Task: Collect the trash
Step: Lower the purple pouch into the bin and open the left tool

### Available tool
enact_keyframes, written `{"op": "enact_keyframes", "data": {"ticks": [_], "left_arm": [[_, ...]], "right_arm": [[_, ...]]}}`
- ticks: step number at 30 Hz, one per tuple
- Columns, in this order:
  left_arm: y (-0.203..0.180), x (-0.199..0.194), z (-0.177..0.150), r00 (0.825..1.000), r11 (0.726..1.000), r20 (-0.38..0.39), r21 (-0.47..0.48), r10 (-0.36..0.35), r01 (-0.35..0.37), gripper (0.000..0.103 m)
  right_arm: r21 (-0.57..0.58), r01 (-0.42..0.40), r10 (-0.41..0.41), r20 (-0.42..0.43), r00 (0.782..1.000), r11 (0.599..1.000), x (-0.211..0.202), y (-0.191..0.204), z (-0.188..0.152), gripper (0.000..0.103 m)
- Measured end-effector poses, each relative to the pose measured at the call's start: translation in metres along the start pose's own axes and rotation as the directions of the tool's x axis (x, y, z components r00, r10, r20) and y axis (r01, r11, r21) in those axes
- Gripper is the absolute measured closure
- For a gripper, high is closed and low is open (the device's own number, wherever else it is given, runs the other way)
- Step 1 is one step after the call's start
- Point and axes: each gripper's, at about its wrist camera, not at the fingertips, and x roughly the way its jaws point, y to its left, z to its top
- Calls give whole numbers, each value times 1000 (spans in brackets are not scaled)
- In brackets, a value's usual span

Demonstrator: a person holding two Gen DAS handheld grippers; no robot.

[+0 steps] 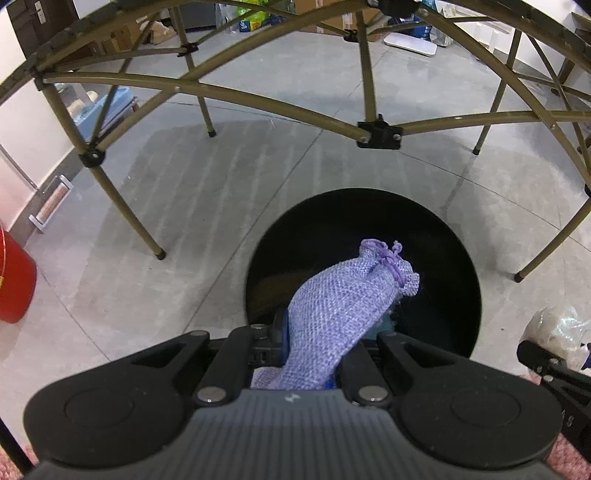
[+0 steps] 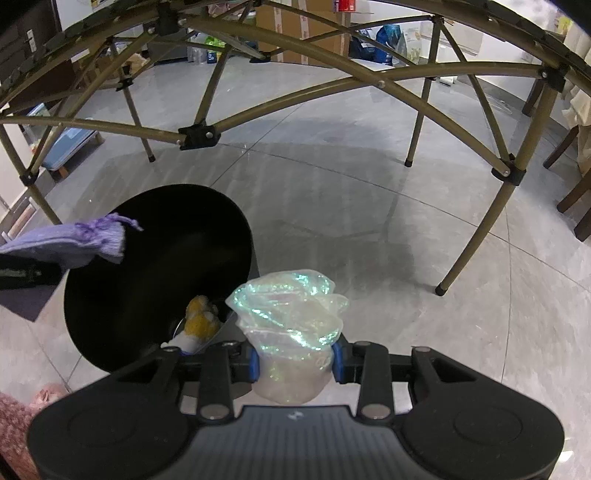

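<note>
Holding for drop: left gripper [image 1: 325, 339] clamped tight on purple drawstring pouch [image 1: 332, 306], its tied mouth beyond the fingertips over black bin [image 1: 461, 266].
Waiting: right gripper [image 2: 295, 360] partly closed around iridescent bag [image 2: 291, 317], bin just left of its fingers.

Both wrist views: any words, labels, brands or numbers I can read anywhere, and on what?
Nothing can be read in either view.
Cardboard boxes: print too blurred.
Packets on the floor: print too small.
Purple pouch, iridescent bag, black bin: no text.
</note>
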Motion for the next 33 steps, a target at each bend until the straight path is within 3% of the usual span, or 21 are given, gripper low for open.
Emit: {"op": "enact_keyframes", "data": {"ticks": [12,30,31,33], "left_arm": [[-29,15,2,998,1000,-57,0,-26,26,97],[-31,21,1,997,1000,-82,0,-15,15,96],[-31,21,2,996,1000,-82,0,-22,22,94],[-31,19,2,996,999,-78,-4,-37,37,78]], "right_arm": [[32,13,-12,-2,1000,999,0,-6,-2,69],[45,7,-7,1,1000,999,0,-8,-3,69],[43,6,-6,0,1000,999,0,-8,-3,69],[39,8,-8,0,1000,999,0,-7,-3,69]]}}
